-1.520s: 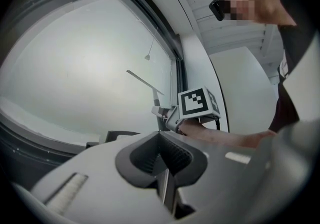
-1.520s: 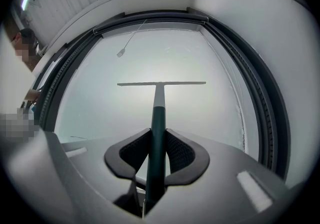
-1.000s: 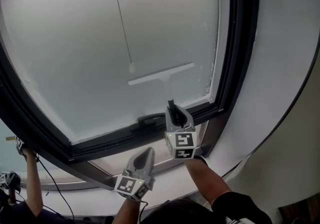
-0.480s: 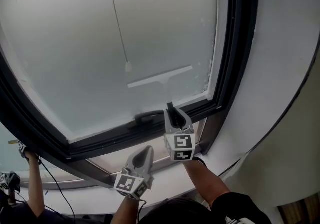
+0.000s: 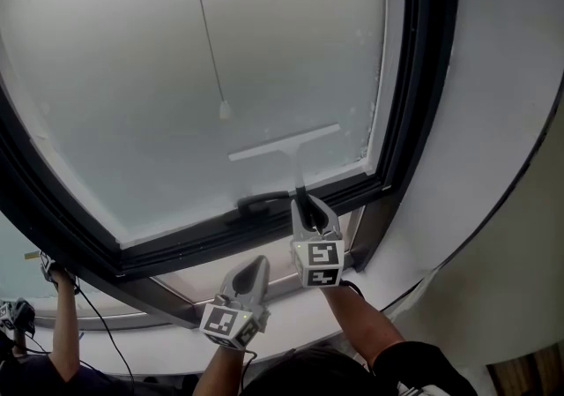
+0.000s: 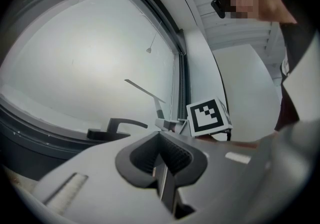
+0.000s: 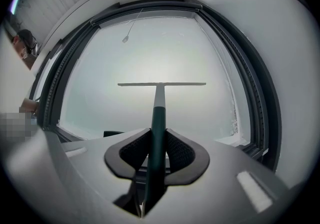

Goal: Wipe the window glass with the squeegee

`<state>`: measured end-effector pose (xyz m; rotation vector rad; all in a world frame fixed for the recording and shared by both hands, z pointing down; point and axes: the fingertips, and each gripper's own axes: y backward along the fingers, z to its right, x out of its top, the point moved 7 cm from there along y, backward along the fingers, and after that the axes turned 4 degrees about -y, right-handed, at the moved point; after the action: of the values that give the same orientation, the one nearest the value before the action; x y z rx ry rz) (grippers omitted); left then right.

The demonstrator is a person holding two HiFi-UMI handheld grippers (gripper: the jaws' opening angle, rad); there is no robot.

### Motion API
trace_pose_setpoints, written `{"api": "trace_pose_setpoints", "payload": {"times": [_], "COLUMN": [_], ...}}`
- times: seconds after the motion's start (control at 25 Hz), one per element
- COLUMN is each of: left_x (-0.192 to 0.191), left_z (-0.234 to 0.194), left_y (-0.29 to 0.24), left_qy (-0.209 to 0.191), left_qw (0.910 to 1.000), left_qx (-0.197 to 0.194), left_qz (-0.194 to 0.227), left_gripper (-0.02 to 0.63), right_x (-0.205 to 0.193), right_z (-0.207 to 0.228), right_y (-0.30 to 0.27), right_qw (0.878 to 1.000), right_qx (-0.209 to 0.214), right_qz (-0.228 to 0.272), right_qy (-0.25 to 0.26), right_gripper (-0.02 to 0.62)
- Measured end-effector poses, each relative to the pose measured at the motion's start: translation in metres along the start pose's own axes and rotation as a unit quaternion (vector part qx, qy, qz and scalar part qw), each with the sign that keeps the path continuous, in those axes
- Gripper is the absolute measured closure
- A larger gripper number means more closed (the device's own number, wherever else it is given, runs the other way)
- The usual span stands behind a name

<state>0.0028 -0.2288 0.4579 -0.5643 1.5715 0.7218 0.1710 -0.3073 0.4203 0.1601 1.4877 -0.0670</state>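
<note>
"Squeegee (image 5: 284, 145) first: where was it when you looked?"

"Flat against the window glass (image 5: 132, 85), low in the right-hand part of the pane. Its pale blade lay almost level, with the right end a little higher. The right gripper (image 5: 305, 202) had its jaws clamped on the dark handle, which ran straight up between them to the blade."

"Any different from a second before?"

"Only slightly. The blade sat a touch lower on the glass than it had, nearer the bottom rail of the black window frame (image 5: 414, 94), and the right gripper had dropped with it. The left gripper (image 5: 258, 266) was much where it had been, below and to the left, its jaws closed together with nothing in them."

"Anything written that you could read?"

"Just the black-and-white square patterns on each gripper's marker cube (image 5: 319, 262); that was all the print I could see."

"And how much room was there?"

"Little below. The blade was near the bottom rail, and the black window handle (image 5: 262, 203) lay on that rail just left of the right gripper. The blade's right end stood close to the frame's right upright. Above and to the left the pane ran wide, crossed only by a thin pull cord (image 5: 206, 33) whose small end piece hung a little above the blade's left end. At the far lower left, another person's hand (image 5: 55, 272) rested on the frame."
</note>
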Motion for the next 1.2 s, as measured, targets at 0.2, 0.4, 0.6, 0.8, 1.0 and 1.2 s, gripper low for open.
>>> {"api": "trace_pose_setpoints", "payload": {"times": [0.2,0.4,0.6,0.8,1.0,1.2], "left_x": [0.002,0.001,0.0,-0.001,-0.006,-0.004], "left_z": [0.003,0.003,0.005,0.006,0.004,0.008], "left_y": [0.0,0.002,0.003,0.005,0.011,0.013], "left_qy": [-0.003,0.009,0.018,0.015,0.013,0.007], "left_qw": [1.0,1.0,0.9998,0.9999,0.9999,0.9999], "left_qx": [0.0,0.002,0.004,0.005,0.008,0.002], "left_qz": [-0.006,-0.003,0.0,-0.002,-0.005,-0.013], "left_gripper": [0.607,0.606,0.606,0.606,0.606,0.606], "right_x": [-0.012,-0.021,-0.03,-0.036,-0.043,-0.046], "right_z": [0.0,-0.005,-0.005,-0.004,-0.005,-0.006], "right_y": [0.005,0.009,0.012,0.013,0.016,0.02], "right_qw": [1.0,0.999,0.999,0.999,0.998,0.998], "right_qx": [0.001,0.003,0.003,0.002,0.002,0.002], "right_qz": [-0.016,-0.031,-0.045,-0.054,-0.064,-0.07], "right_qy": [-0.005,-0.004,-0.003,-0.003,-0.004,-0.008], "right_gripper": [0.499,0.499,0.5,0.5,0.5,0.499]}}
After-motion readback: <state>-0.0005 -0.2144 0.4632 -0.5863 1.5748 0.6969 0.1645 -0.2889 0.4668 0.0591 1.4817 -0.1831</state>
